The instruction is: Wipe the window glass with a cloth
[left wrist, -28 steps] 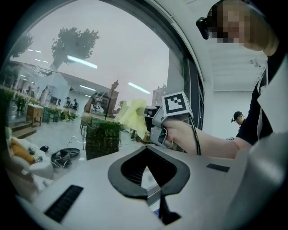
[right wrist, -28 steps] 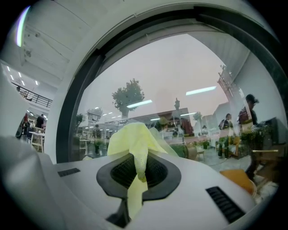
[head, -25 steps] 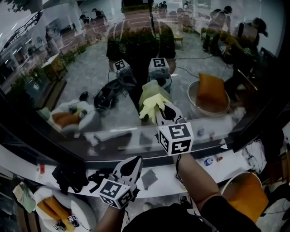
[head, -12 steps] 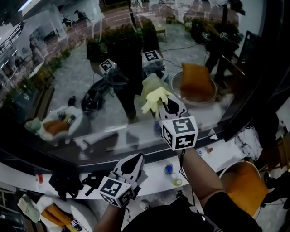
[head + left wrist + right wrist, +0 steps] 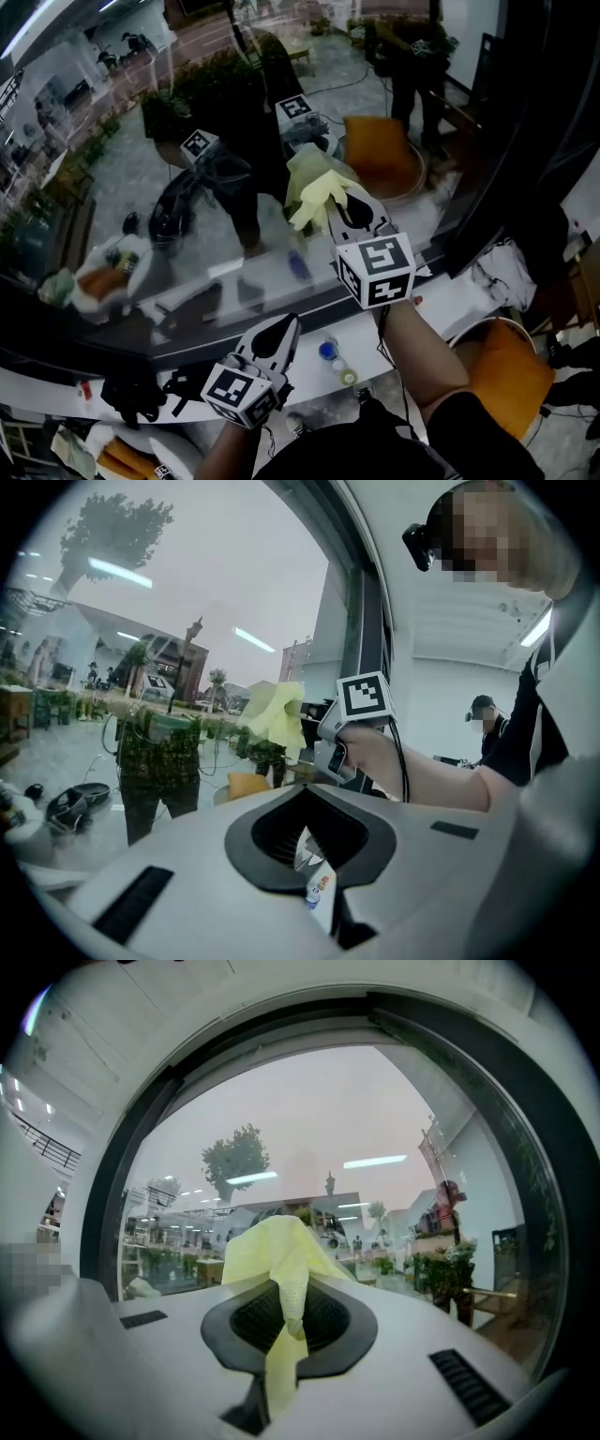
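Note:
My right gripper (image 5: 349,208) is shut on a pale yellow cloth (image 5: 314,190) and holds it up against the window glass (image 5: 187,244). In the right gripper view the cloth (image 5: 279,1258) bunches up out of the right gripper (image 5: 286,1321) and hangs down between the jaws. My left gripper (image 5: 275,336) hangs lower, above the white sill (image 5: 441,305), shut with nothing in it. From the left gripper view, the left gripper (image 5: 309,850) points toward the glass, and the cloth (image 5: 272,719) shows beyond it in front of the hand.
The glass mirrors both grippers and the person. A small bottle with a blue cap (image 5: 328,353) lies on the sill between the grippers. Black gear (image 5: 131,394) sits at the sill's left. An orange basin (image 5: 502,370) stands at the lower right, beside a dark window frame (image 5: 478,216).
Both grippers and the view have shifted rightward along the window; the bottle on the sill now lies between them. The cloth stays clamped and raised at the glass.

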A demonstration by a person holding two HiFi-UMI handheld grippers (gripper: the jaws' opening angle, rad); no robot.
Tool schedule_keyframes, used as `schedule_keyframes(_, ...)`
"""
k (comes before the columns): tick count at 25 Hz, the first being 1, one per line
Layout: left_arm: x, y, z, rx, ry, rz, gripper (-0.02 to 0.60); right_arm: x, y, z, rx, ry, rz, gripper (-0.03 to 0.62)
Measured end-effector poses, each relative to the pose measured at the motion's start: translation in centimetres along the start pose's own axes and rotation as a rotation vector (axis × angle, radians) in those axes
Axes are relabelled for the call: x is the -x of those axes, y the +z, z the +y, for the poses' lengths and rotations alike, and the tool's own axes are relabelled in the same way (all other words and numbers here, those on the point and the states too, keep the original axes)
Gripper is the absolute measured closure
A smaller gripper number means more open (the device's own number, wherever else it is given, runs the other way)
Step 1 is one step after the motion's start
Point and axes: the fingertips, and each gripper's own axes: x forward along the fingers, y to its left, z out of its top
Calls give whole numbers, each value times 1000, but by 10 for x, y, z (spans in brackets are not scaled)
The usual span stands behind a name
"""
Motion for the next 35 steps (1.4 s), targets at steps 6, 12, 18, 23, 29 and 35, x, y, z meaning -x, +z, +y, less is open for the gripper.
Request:
schedule_keyframes(6,-74,-4,-42,-61,-86,15,583,21,-8,-96,-1,-65,24,556)
schedule_keyframes(12,-115,12,-80,-41,-125,25,583,38,-6,-159,5,-115,54,556)
schedule_keyframes(18,-119,17,-71,-36,-137,26,583,35,-9,-168,-5,-136,58,556)
schedule_keyframes(23,-121,10,-65,-50,-137,12,583,34,-6,-166,7,-135,50,556)
schedule_keyframes(29,-123,12,-63,-59,-136,7,583,36,-11,-171,-2,-138,46,556)
schedule_keyframes(35,-123,15,-62,-39,-120,8,583,38,-13,-172,-1,-135,45,556)
